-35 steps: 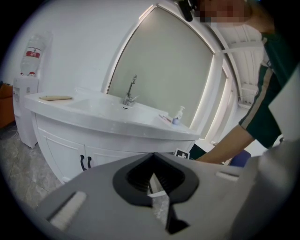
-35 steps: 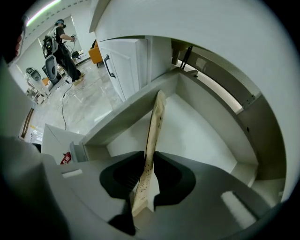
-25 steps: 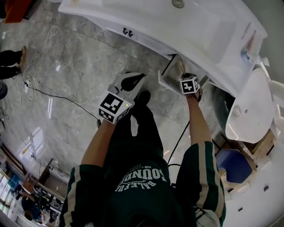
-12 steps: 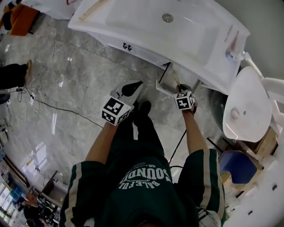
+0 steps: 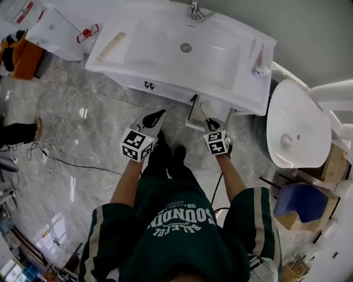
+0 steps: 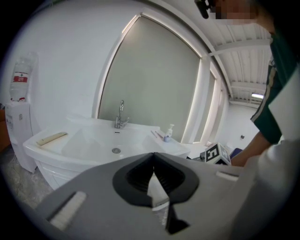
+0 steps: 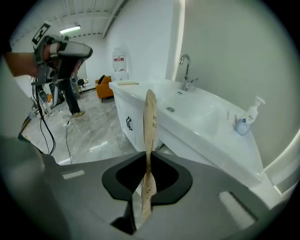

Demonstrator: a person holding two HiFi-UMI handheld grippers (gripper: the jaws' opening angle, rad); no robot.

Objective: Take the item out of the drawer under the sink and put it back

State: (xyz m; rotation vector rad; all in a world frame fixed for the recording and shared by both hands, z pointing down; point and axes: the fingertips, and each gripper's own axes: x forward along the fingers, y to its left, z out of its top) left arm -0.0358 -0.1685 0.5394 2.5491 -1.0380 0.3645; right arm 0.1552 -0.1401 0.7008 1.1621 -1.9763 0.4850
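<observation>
My right gripper (image 5: 209, 125) is shut on a flat tan packet (image 5: 203, 113) that stands up out of the jaws, just in front of the open drawer (image 5: 193, 110) under the white sink (image 5: 182, 47). In the right gripper view the packet (image 7: 150, 117) shows edge-on, pinched between the pads of my right gripper (image 7: 148, 157), with the sink (image 7: 197, 110) behind it. My left gripper (image 5: 156, 117) hovers beside it at the left, shut and holding nothing. In the left gripper view the tips of the left gripper (image 6: 153, 154) meet in front of the sink (image 6: 93, 140).
A toilet (image 5: 295, 126) stands right of the vanity, a water dispenser (image 5: 60, 33) left of it. On the counter are a faucet (image 5: 197, 11), a soap bottle (image 5: 259, 69) and a wooden strip (image 5: 112, 45). A cable (image 5: 71, 162) runs over the marble floor.
Both grippers have risen in front of the vanity. The right one has lifted the tan packet up out of the drawer. The left one stays shut and empty.
</observation>
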